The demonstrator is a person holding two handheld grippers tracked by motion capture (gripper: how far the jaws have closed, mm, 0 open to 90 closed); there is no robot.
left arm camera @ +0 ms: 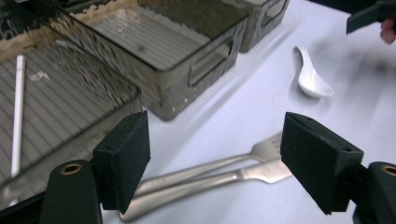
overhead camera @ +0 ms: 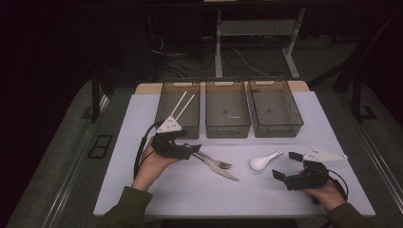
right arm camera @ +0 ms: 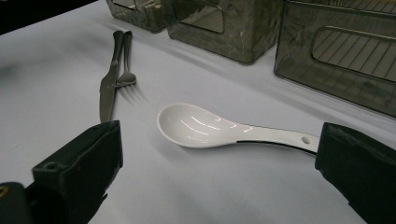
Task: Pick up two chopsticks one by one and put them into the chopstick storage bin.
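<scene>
A steel fork (overhead camera: 219,164) and knife (overhead camera: 227,173) lie side by side on the white table (overhead camera: 190,190), handles toward my left gripper (overhead camera: 189,141). In the left gripper view my left gripper (left arm camera: 222,158) is open, its jaws standing either side above the fork (left arm camera: 264,148) and knife (left arm camera: 210,183) without touching them. A white ceramic spoon (overhead camera: 263,161) rests to the right. My right gripper (overhead camera: 286,165) is open beside its handle end; in the right gripper view the spoon (right arm camera: 201,126) lies just ahead of the open right gripper (right arm camera: 219,172).
Three dark translucent bins stand in a row at the back: left bin (overhead camera: 191,123) holding two white chopsticks (overhead camera: 183,105), middle bin (overhead camera: 228,129), right bin (overhead camera: 278,129). The table's front edge is near both hands.
</scene>
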